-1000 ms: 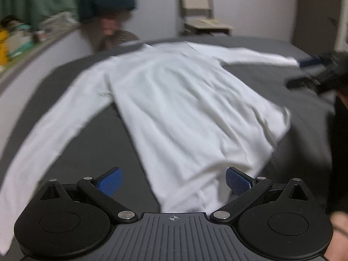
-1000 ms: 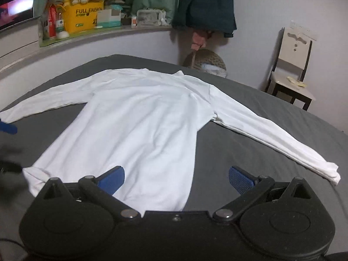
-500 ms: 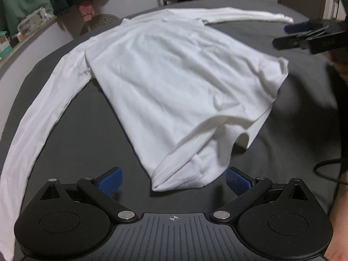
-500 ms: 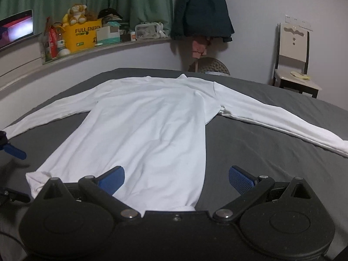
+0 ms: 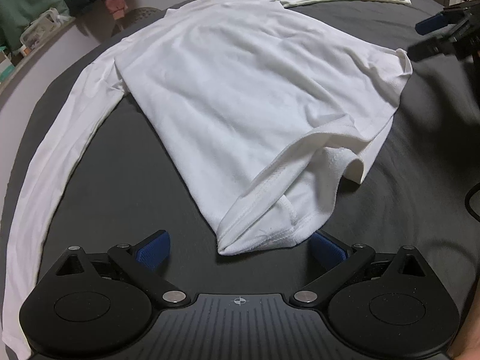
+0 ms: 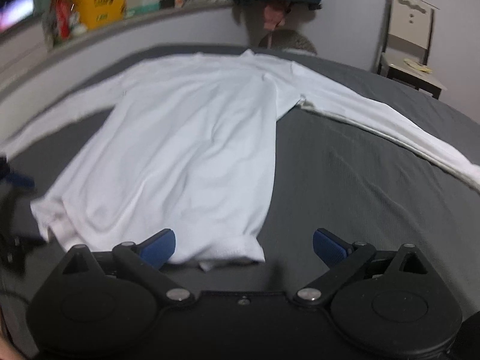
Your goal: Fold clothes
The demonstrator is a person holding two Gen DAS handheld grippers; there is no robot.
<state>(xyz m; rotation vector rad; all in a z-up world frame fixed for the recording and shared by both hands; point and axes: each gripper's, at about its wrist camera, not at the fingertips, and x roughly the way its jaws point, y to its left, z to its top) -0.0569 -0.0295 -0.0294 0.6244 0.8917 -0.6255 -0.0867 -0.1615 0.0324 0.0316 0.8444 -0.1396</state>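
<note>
Closer to the hem than half a second ago, both of them. Left gripper [image 5: 238, 249] now low over the bunched bottom-left corner of the white long-sleeved shirt [image 5: 240, 90], jaws spread wide, the corner lying between the blue pads [image 5: 151, 250] without being pinched. Right gripper [image 6: 244, 244] likewise low at the opposite hem corner, jaws wide apart, holding nothing — the left pad touching or just over the cloth, hard to tell through the blur.

Shirt [image 6: 195, 138] spread flat on the dark grey bed [image 5: 120, 186], collar toward the far wall, both sleeves stretched outward. Hem rumpled at the left gripper's end: top layer lifted, a rolled fold showing the inside.

From the left wrist view, right gripper [image 5: 441, 34] visible at the far hem corner, just beside the cloth. Beyond the bed, a cream chair [image 6: 411, 39] against the wall and a cluttered ledge [image 6: 120, 27] with a yellow box [image 6: 102, 3].
</note>
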